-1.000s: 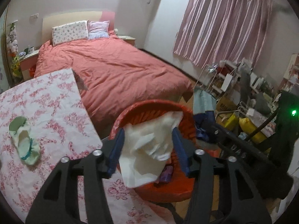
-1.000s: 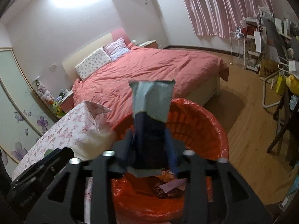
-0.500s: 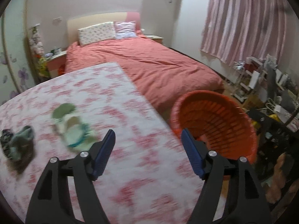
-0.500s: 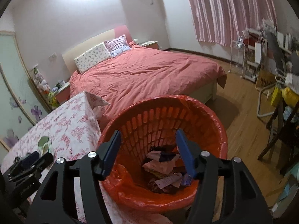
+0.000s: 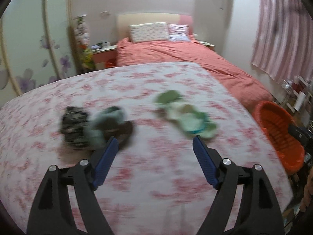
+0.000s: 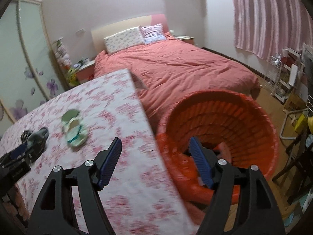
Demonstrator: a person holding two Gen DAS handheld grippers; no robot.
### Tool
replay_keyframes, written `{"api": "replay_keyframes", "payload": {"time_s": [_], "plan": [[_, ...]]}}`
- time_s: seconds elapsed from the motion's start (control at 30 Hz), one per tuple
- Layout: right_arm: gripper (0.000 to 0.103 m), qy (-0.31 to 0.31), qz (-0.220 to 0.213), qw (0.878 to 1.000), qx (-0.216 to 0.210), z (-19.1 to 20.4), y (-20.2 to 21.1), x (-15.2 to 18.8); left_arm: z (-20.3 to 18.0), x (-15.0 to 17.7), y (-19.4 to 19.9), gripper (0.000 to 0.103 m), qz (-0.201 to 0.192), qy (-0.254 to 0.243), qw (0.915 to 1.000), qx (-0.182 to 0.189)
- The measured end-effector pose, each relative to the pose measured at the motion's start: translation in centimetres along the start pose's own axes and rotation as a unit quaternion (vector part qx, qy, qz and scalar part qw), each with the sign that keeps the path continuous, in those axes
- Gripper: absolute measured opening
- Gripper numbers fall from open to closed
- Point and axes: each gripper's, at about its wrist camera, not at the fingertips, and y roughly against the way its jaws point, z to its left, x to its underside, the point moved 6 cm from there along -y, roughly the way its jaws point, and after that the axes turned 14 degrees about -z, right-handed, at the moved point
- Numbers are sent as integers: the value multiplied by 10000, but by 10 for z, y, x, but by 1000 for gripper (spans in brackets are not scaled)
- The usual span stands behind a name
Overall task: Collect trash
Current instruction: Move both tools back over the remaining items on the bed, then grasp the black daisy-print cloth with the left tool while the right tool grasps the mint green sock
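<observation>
Pink-and-white floral cloth covers the table (image 5: 156, 176) that fills our near view, its print smeared by motion blur; beyond its far edge lies a bed (image 5: 195, 62) under a rumpled coral duvet, with two pillows at the headboard and a striped pink curtain (image 6: 264, 19) on the wall to the bed's right. We count two heaps of trash on the cloth: a dark crumpled clump (image 5: 93, 127) of black and grey-green soft stuff, and to its right a pale green wad (image 5: 185, 117) of flattened, papery pieces. Both lie just past our fingertips. Off the table's right edge stands one orange basket (image 6: 225, 117), round, with a latticed plastic wall and an orange liner; scraps lie in its bottom. Our left gripper (image 5: 155, 145) hangs over the cloth, blue ribbed pads spread wide and holding nothing. Our right gripper (image 6: 155, 145) spans the table edge and the basket rim, likewise wide and bare.
</observation>
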Motion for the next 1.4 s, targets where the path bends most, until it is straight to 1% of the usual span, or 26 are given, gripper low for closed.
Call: {"api": "replay_keyframes", "payload": {"time_s": [0.07, 0.17, 0.27, 0.4, 0.5, 0.67, 0.7, 0.83, 0.87, 0.93, 1.0, 1.03, 1.13, 1.27, 1.3, 1.4], "plan": [[71, 107, 67, 9999, -100, 15, -2, 4, 31, 1, -1, 78, -16, 122, 9996, -267], [71, 245, 188, 9991, -302, 39, -7, 10, 67, 2, -1, 78, -32, 271, 9977, -616], [71, 330, 370, 9973, -550, 67, -14, 17, 102, 0, 0, 78, -40, 526, 9954, -799], [67, 402, 561, 9936, -898, 103, -20, 25, 131, -3, 0, 78, -57, 734, 9925, -973], [66, 595, 589, 9925, -896, 126, -28, 29, 142, -5, -10, 78, -14, 870, 9909, -1023], [64, 553, 754, 9913, -927, 136, -36, 34, 148, -6, -31, 76, 153, 1112, 9907, -766], [65, 602, 760, 9911, -911, 137, -36, 35, 147, -6, -35, 75, 196, 1114, 9911, -708], [65, 630, 806, 9909, -880, 139, -38, 38, 142, -1, -55, 61, 448, 1126, 9910, -570], [65, 628, 812, 9909, -872, 139, -39, 39, 141, 1, -61, 55, 519, 1170, 9903, -532], [65, 638, 819, 9908, -865, 139, -39, 38, 141, 6, -68, 34, 653, 1267, 9890, -405], [65, 659, 809, 9908, -861, 139, -39, 38, 140, 9, -68, 23, 674, 1304, 9886, -338], [65, 652, 806, 9908, -865, 140, -40, 38, 140, 8, -66, 20, 630, 1223, 9897, -388], [65, 664, 785, 9910, -862, 141, -44, 38, 149, 6, -57, 19, 527, 1010, 9917, -597], [65, 645, 761, 9913, -862, 144, -53, 35, 177, 12, -47, 19, 549, 835, 9896, -1036], [65, 602, 756, 9917, -851, 145, -58, 34, 183, 14, -46, 19, 567, 850, 9889, -1081], [65, 513, 737, 9928, -790, 148, -67, 31, 195, 21, -45, 27, 597, 995, 9866, -1145]]}}
